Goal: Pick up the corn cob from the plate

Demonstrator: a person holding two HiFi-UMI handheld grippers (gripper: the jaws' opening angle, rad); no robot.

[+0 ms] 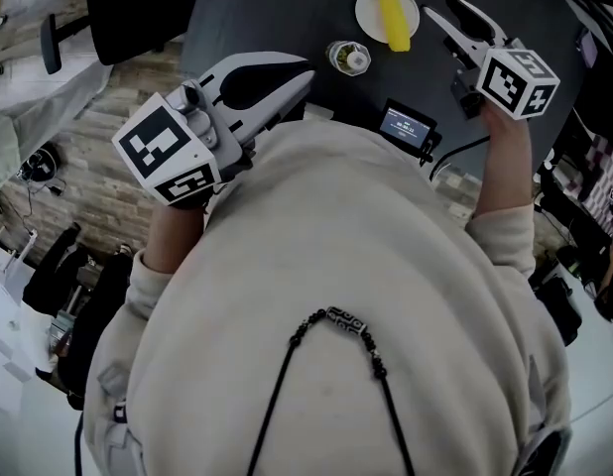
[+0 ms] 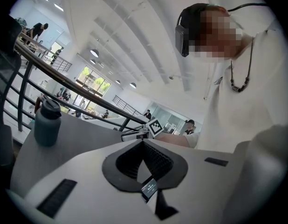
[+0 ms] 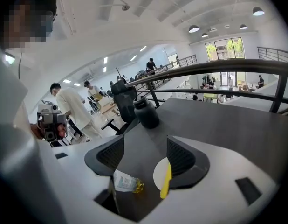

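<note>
the left tool [image 1: 305,75] is up by the person's chest, at the near edge of the dark worktop [image 1: 287,8]. its jaws are pressed together at the tips, with nothing in them.

the right tool [image 1: 443,10] is out over the worktop and points down at it. its jaws are spread wide and pinch nothing.

the yellow corn cob [image 1: 394,18] lies on the small white plate [image 1: 369,13], just beside the right tool's tips. a small clear bottle [image 1: 348,58] is near the plate. a little screen [image 1: 406,125] sits at the near edge. in the right tool view, a dark flask [image 3: 146,112] stands farther back.
</note>
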